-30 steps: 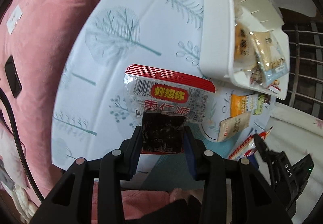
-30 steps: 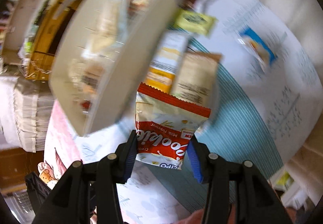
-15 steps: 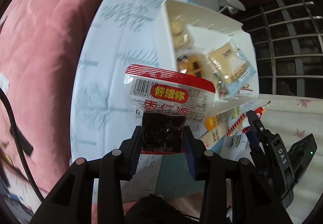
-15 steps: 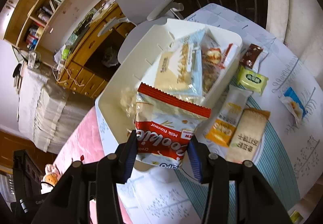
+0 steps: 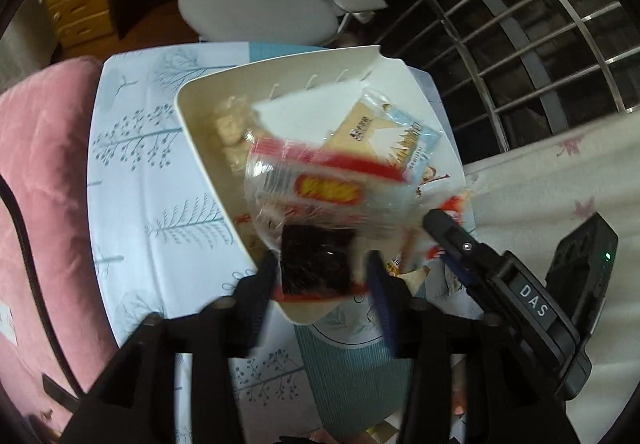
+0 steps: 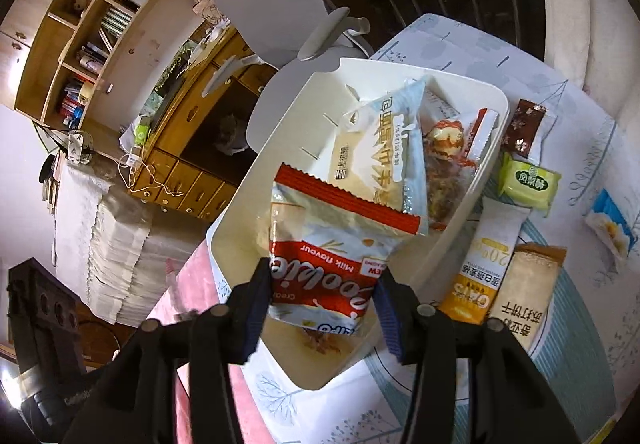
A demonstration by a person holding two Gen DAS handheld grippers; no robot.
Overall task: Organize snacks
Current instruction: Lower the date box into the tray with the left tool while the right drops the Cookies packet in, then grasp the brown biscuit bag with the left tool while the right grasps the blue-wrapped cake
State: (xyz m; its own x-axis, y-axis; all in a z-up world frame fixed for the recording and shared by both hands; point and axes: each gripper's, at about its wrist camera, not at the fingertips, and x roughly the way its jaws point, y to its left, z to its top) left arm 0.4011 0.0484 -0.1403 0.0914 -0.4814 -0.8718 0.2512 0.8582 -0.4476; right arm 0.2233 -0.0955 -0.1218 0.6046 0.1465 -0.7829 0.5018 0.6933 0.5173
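A white bin [image 5: 192, 132] [image 6: 256, 212] stands on the tree-print tablecloth and holds several snack packs. My left gripper [image 5: 320, 276] is over the bin's near rim; its jaws have spread and the clear red-edged snack pack [image 5: 320, 196] sits blurred between them, so I cannot tell if it is still gripped. My right gripper [image 6: 320, 300] is shut on a red-and-white cookie pack [image 6: 332, 256], held over the bin. The right gripper's body also shows in the left wrist view [image 5: 516, 292].
On the cloth right of the bin lie an orange oats bar [image 6: 484, 264], a tan biscuit pack [image 6: 528, 292], a green pack [image 6: 528, 182], a brown pack [image 6: 524, 124] and a blue pack [image 6: 610, 222]. A grey chair [image 5: 260, 4] stands behind. A pink cushion [image 5: 36, 204] lies left.
Both grippers have moved over the bin. The left jaws have spread and its snack pack now looks blurred and tilted. The right gripper still holds the cookie pack.
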